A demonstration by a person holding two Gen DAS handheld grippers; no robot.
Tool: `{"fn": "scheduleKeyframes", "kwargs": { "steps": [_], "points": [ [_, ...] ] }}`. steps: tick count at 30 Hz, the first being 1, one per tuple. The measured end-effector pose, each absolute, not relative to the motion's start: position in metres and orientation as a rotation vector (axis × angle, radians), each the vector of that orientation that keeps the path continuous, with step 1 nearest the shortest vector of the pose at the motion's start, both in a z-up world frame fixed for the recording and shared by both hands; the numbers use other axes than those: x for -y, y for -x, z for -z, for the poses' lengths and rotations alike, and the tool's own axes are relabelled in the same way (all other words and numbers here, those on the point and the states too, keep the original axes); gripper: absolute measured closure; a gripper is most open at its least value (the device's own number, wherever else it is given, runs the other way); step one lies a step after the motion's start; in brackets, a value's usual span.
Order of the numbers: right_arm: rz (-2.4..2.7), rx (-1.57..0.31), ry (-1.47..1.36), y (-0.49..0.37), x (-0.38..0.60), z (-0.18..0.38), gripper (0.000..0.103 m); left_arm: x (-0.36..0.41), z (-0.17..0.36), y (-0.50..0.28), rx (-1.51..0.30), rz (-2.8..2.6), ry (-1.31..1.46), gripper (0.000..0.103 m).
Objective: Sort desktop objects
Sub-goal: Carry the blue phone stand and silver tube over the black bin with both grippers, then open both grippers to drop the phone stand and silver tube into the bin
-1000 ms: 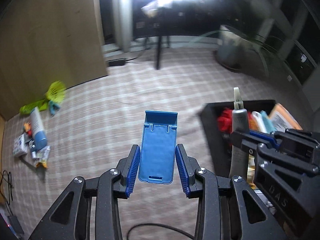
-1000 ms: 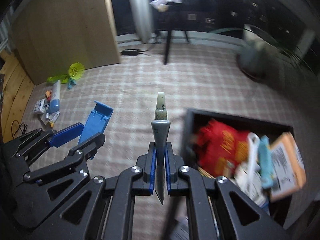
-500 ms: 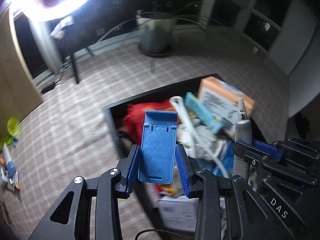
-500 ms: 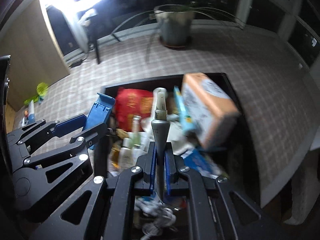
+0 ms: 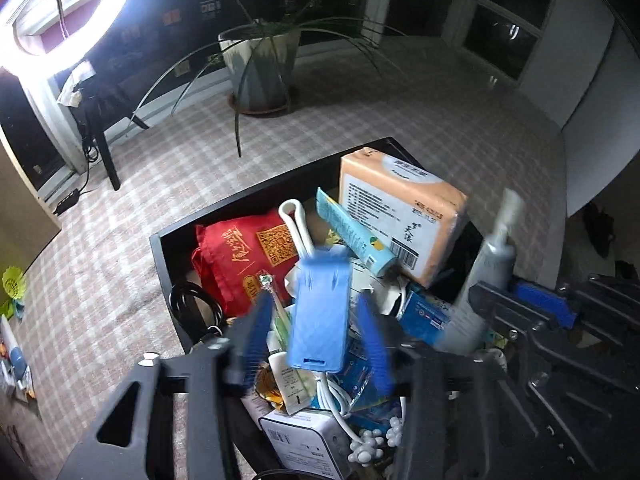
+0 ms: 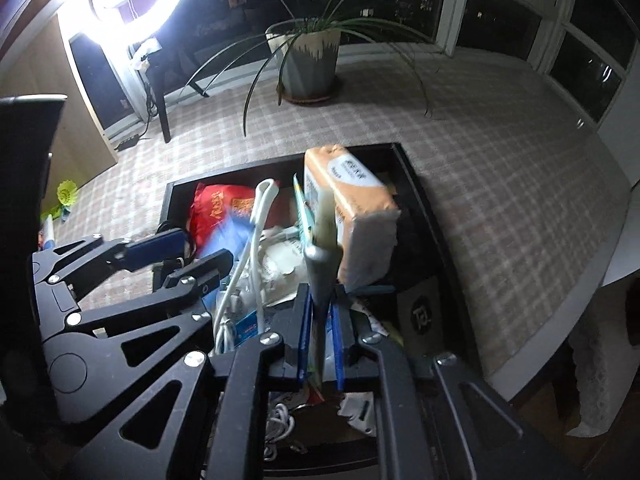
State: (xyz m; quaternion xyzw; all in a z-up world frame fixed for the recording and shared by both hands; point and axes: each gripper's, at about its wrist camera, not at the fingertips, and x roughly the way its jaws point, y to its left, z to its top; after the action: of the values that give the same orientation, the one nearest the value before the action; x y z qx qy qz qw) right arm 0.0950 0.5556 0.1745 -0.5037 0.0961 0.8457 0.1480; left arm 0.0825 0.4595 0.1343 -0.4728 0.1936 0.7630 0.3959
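Note:
In the left wrist view my left gripper [image 5: 316,320] hangs over a crowded black box [image 5: 160,240]. Its jaws are opening, and a blue phone stand [image 5: 320,312], blurred, sits between them with a gap on each side. In the right wrist view my right gripper [image 6: 321,308] is over the same black box [image 6: 416,184], and its jaws are opening too. A grey tube [image 6: 320,264] stands upright between the blue pads, which have drawn slightly off it. That tube [image 5: 496,256] also shows at the right of the left wrist view.
The box holds an orange tissue pack [image 5: 400,216], a red pouch [image 5: 240,256], a white cable [image 5: 296,228] and small packets. On the checked cloth stand a potted plant [image 5: 260,72] and a ring light [image 5: 60,8]. Loose items [image 5: 12,288] lie far left. The table's edge curves at right.
Both grippers have swung from over the checked cloth to above the black box. Both pairs of jaws have widened, and the blue stand and the tube now sit loose between them.

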Motion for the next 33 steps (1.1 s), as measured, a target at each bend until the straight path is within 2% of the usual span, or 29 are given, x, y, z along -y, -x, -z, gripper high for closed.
{"fn": "scheduleKeyframes", "kwargs": {
  "steps": [3,20,33],
  "points": [
    [-2.437,-0.253,1.422,-0.096,-0.554,-0.179,0.084,-0.458,-0.136,-0.081,-0.489,-1.946,1.192,0.055],
    [-2.483,-0.255,1.432,-0.08,-0.54,-0.187,0.084,-0.434,-0.145,-0.065,-0.452,-1.989,1.187,0.056],
    [-2.575,-0.207,1.456,-0.052,-0.49,-0.196,0.084,-0.376,-0.16,-0.037,-0.399,-2.097,1.187,0.056]
  ]
}}
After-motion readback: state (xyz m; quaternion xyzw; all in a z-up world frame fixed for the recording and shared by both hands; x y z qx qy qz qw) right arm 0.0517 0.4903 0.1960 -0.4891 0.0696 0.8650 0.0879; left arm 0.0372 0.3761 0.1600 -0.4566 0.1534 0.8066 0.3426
